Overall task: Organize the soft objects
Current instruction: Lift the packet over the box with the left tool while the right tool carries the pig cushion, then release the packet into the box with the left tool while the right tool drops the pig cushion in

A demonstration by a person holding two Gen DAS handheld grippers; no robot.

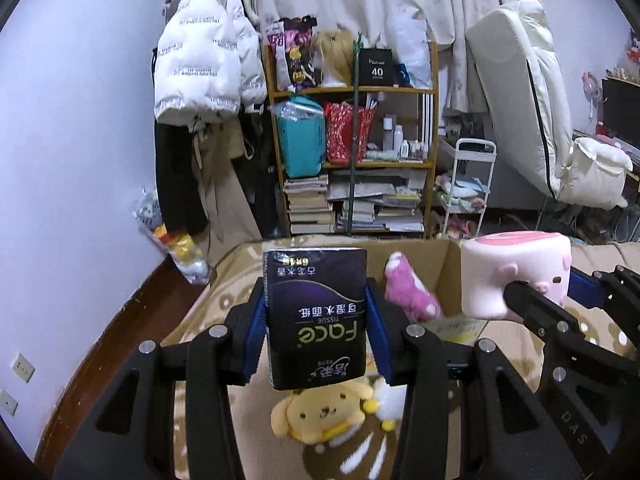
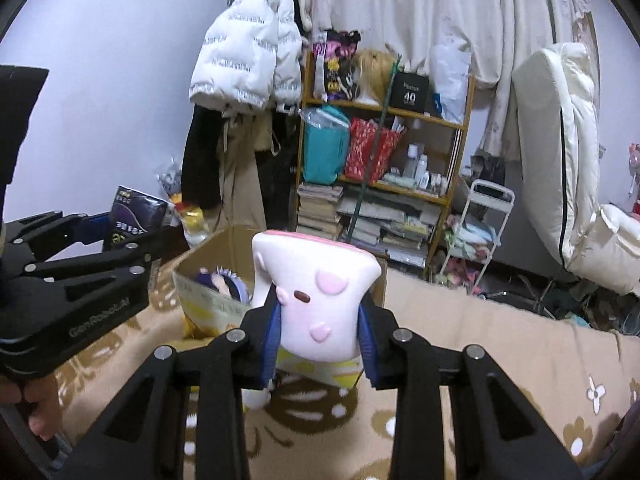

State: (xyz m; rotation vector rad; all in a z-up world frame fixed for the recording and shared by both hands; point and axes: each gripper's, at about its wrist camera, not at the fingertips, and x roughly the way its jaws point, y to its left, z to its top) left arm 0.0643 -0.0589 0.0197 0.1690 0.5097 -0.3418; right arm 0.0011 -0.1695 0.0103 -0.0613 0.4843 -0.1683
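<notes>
Indoors, a tan patterned blanket [image 1: 224, 304] covered the bed. Left gripper [image 1: 316, 312] pinched an upright tissue pack [image 1: 316, 316]; right gripper [image 2: 320, 334] squeezed a pink squishy [image 2: 316, 304] above the cardboard box [image 2: 200, 256].

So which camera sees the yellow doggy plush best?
The left wrist view: the yellow dog plush lies face-up on the blanket below the left tongs. In the right wrist view I can't make it out.
</notes>
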